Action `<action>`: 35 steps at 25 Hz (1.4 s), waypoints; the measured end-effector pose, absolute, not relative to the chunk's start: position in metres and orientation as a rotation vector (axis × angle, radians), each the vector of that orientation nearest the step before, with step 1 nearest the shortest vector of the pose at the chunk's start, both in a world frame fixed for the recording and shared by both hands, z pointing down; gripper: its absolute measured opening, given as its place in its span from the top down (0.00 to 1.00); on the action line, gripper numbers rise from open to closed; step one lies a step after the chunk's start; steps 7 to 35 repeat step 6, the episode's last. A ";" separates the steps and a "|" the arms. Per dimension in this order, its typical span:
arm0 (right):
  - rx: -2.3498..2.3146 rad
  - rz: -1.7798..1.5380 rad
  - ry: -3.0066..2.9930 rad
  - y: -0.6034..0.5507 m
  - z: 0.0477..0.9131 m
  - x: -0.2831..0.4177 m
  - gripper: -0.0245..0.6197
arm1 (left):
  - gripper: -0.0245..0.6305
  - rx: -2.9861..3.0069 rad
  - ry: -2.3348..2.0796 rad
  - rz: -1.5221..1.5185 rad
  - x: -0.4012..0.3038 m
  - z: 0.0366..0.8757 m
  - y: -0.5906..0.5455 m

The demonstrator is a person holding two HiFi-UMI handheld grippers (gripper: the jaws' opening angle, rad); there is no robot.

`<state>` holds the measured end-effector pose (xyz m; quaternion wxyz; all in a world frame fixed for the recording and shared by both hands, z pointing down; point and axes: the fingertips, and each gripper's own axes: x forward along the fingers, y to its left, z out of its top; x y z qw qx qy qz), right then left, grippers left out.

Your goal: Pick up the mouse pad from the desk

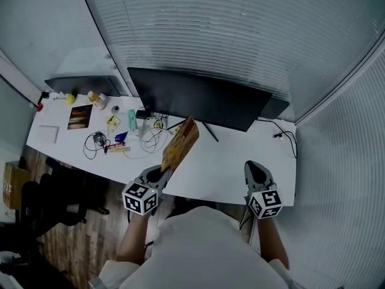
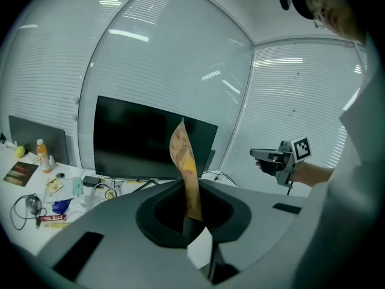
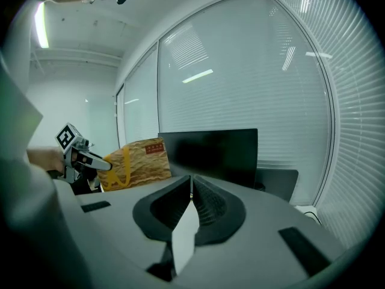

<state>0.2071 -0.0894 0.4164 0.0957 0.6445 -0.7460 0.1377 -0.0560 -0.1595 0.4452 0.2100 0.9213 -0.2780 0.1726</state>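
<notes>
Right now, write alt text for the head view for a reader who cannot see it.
From above, the left gripper holds a brown and yellow mouse pad by its edge, raised on edge above the white desk before a dark monitor. The right gripper hovers shut and empty at the right; loose cables lie at the desk's left end.

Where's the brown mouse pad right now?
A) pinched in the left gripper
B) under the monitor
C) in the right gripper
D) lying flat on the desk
A: the left gripper's jaws are shut on the bottom edge of the mouse pad, which sticks up from them.
</notes>
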 end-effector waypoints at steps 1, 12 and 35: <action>1.912 0.408 -2.211 -0.089 0.415 0.208 0.90 | 0.90 2.562 -0.777 0.479 -0.057 0.444 -0.160; 1.922 0.409 -2.208 -0.091 0.413 0.211 0.90 | 0.90 2.562 -0.787 0.482 -0.058 0.442 -0.163; 1.922 0.409 -2.208 -0.091 0.413 0.211 0.90 | 0.90 2.562 -0.787 0.482 -0.058 0.442 -0.163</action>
